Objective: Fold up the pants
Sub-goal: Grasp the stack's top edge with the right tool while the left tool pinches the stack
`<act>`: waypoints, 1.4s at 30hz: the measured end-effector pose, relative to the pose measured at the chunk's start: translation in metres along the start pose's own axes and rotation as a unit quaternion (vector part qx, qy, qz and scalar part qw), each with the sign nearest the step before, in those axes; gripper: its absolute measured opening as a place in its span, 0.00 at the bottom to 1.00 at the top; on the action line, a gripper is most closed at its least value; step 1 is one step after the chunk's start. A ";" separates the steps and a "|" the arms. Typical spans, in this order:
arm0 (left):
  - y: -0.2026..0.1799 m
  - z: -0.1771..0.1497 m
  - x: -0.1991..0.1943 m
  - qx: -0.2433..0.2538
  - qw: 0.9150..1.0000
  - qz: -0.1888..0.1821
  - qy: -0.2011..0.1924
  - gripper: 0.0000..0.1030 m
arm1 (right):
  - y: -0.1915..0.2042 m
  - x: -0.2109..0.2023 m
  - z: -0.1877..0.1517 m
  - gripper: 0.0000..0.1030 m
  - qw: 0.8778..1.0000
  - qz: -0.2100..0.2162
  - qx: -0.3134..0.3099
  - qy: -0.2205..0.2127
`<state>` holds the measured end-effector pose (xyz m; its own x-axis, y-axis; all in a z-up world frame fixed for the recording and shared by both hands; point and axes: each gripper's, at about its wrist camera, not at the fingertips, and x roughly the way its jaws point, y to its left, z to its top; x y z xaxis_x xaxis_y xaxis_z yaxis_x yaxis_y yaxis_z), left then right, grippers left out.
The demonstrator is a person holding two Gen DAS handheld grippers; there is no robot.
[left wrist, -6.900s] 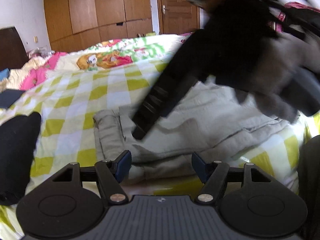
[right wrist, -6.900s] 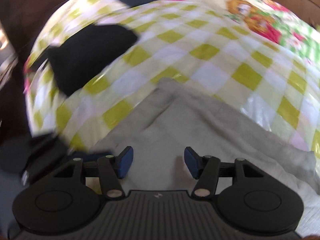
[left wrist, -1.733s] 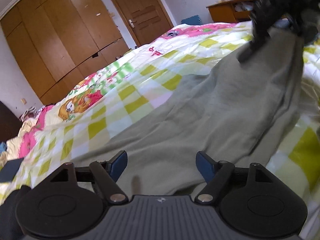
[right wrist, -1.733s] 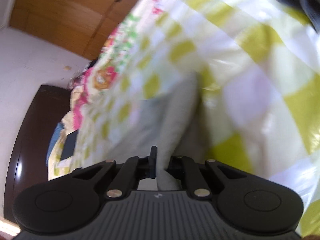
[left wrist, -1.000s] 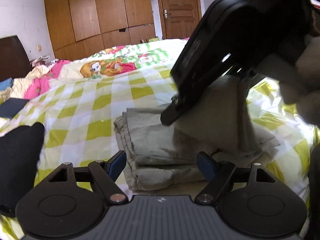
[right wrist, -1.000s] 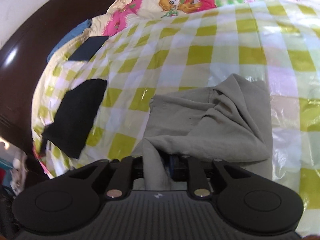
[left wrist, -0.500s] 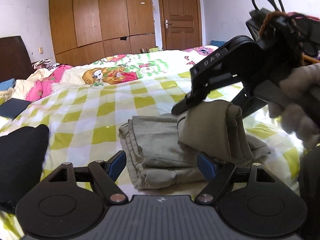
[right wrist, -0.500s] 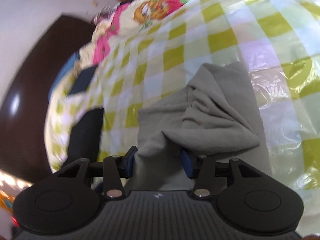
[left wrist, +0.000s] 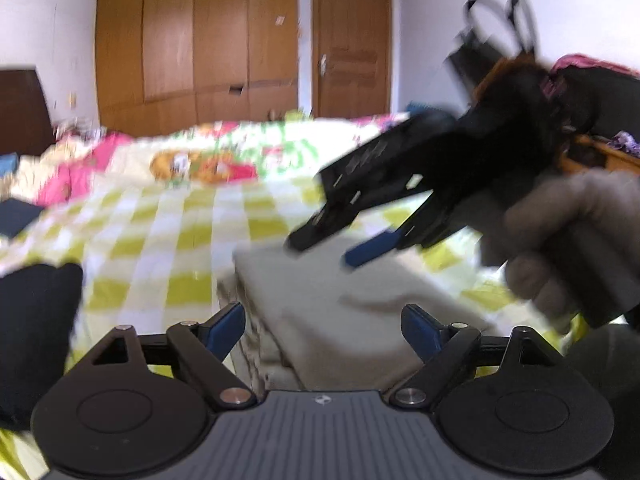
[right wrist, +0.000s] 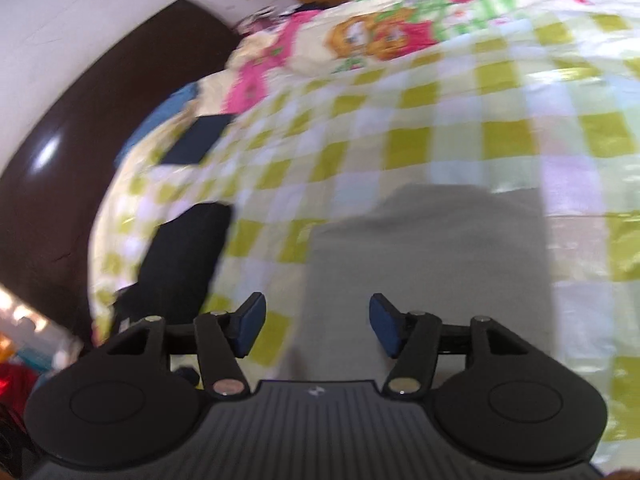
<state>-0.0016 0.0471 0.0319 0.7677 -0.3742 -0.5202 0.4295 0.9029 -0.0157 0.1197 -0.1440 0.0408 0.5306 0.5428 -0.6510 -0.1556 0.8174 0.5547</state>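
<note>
The grey pants (left wrist: 340, 304) lie folded in a flat stack on the yellow-checked bedspread (left wrist: 172, 236). They also show in the right wrist view (right wrist: 432, 264) as a smooth rectangle. My left gripper (left wrist: 322, 326) is open and empty, low at the near edge of the stack. My right gripper (right wrist: 316, 326) is open and empty, raised above the pants; in the left wrist view it (left wrist: 332, 252) hovers over the stack, held by a gloved hand (left wrist: 568, 236).
A black garment (left wrist: 36, 320) lies on the bed to the left, also in the right wrist view (right wrist: 180, 264). A cartoon-print quilt (left wrist: 200, 164) and pink bedding lie further back. A dark headboard (right wrist: 80, 140), a wooden wardrobe (left wrist: 192, 40) and a door (left wrist: 352, 44) stand behind.
My right gripper has opened fully, let go of the pants fold and lifted off. The fold now lies flat on the stack. My left gripper stays open in place.
</note>
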 end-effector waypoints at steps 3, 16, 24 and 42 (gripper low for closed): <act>0.002 -0.009 0.018 -0.002 0.999 0.018 0.034 0.94 | -0.003 0.006 0.005 0.59 1.000 -0.016 -0.002 0.003; 0.011 -0.014 0.010 -0.026 0.999 0.003 0.034 0.94 | 0.075 0.094 0.019 0.50 0.967 -0.161 -0.186 0.068; 0.011 -0.019 0.013 -0.041 0.996 -0.015 0.081 0.59 | 0.043 0.068 0.034 0.09 0.987 -0.108 -0.090 0.074; 0.005 -0.014 0.014 -0.058 0.991 -0.039 0.115 0.23 | 0.015 0.026 0.039 0.08 0.999 -0.025 -0.018 0.031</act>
<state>0.0047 0.0488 0.0126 0.6001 -0.3980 -0.6939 0.4162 0.8962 -0.1540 0.1639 -0.1253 0.0525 0.4864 0.5107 -0.7090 -0.1612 0.8499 0.5016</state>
